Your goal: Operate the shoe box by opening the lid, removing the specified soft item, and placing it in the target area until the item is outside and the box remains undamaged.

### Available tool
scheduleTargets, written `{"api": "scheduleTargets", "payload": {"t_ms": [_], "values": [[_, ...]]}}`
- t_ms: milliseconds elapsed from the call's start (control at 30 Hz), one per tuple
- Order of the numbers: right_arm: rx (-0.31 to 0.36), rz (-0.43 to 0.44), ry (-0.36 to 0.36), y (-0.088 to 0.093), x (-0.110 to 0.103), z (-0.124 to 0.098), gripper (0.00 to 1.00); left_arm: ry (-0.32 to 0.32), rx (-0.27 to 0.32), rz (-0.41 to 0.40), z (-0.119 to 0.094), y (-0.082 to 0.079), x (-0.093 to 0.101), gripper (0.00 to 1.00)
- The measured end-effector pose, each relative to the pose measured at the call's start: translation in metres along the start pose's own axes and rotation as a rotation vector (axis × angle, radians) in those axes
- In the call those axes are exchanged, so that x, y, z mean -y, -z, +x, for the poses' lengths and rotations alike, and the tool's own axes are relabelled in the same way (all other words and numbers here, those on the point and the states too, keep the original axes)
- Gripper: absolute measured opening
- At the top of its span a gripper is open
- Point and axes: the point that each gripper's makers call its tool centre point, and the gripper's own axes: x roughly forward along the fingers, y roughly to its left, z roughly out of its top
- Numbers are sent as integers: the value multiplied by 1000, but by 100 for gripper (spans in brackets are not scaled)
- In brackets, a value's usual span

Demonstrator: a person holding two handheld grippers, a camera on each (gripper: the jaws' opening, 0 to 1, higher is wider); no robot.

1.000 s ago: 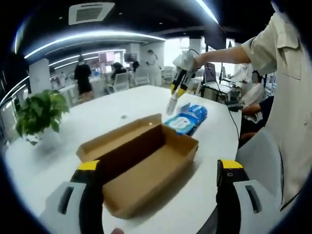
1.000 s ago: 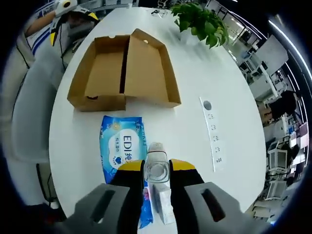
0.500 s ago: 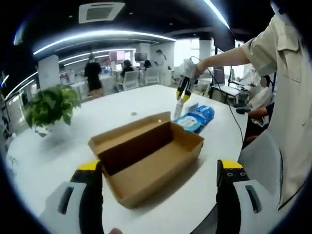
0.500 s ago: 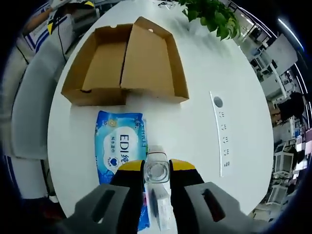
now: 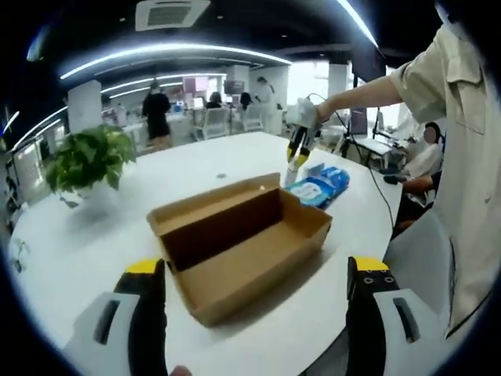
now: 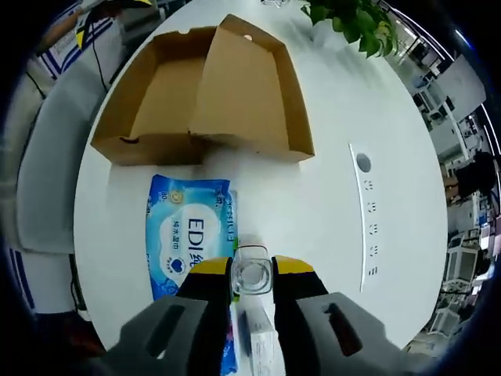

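**Box open, wipes out, bottle held over the bench**

Office behind, white bench [image 6: 313, 204] in front. On it the box [image 5: 239, 243] lies open, lid folded back flat, inside bare as far as either view shows. The wipes pack [image 6: 188, 235], the soft item, lies on the bench just beside the box's short end, outside it.

Right tongs [image 6: 251, 276] are clamped on a small clear bottle [image 6: 251, 270], held above the bench at the pack's edge; in the left gripper view they hang near the pack [image 5: 317, 188] with the bottle pointing down. Left tongs [image 5: 254, 278] stand wide apart, holding nothing, on the near side of the box.

Risks, as I judge them: the bottle could slip, being smooth and gripped only at its top, and fall on the pack or box. A careless sweep of either tongs could crush the thin box wall or drag the pack back against it. A plant [image 5: 86, 160] stands well apart.
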Motion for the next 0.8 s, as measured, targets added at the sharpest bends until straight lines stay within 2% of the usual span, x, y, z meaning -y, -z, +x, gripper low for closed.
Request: {"api": "scheduleTargets", "payload": {"t_ms": [467, 800], "values": [[-22, -40, -1, -2, 6, 2, 18, -11, -17, -14, 0, 8, -3, 96], [-16, -38, 12, -3, 10, -1, 19, -59, -13, -17, -5, 10, -20, 90]]}}
